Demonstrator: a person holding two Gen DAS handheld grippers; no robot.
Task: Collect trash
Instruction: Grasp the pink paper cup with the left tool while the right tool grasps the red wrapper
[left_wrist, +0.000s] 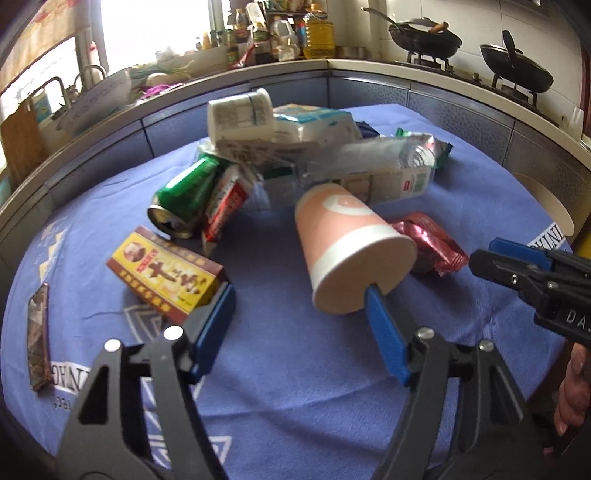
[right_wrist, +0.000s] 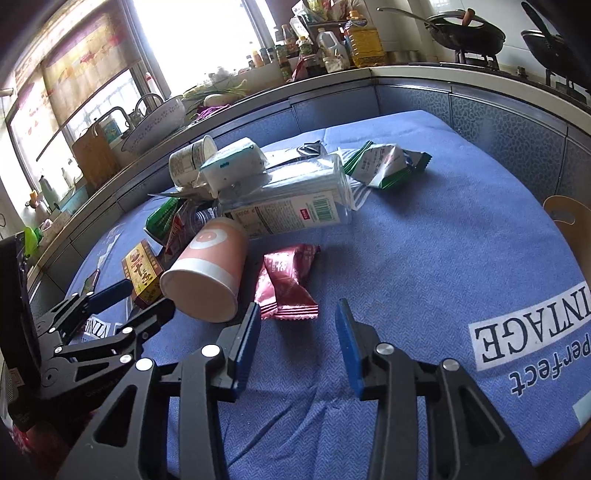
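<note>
A pile of trash lies on the blue tablecloth (left_wrist: 295, 369). A pink paper cup (left_wrist: 351, 251) lies on its side; it also shows in the right wrist view (right_wrist: 210, 269). My left gripper (left_wrist: 299, 291) is open, its right fingertip at the cup's rim, its left fingertip touching a yellow and brown box (left_wrist: 166, 273). A red foil wrapper (right_wrist: 288, 284) lies just ahead of my open, empty right gripper (right_wrist: 297, 308). A green can (left_wrist: 184, 195), a milk carton (right_wrist: 291, 214) and a green-edged snack bag (right_wrist: 384, 166) lie further back.
A white tub (left_wrist: 240, 114) and a tissue pack (left_wrist: 314, 122) top the pile. A dark flat packet (left_wrist: 37, 336) lies at the cloth's left edge. A kitchen counter (left_wrist: 258, 74) with bottles, a sink and woks (left_wrist: 424, 37) curves behind the table. A chair back (right_wrist: 569, 214) stands right.
</note>
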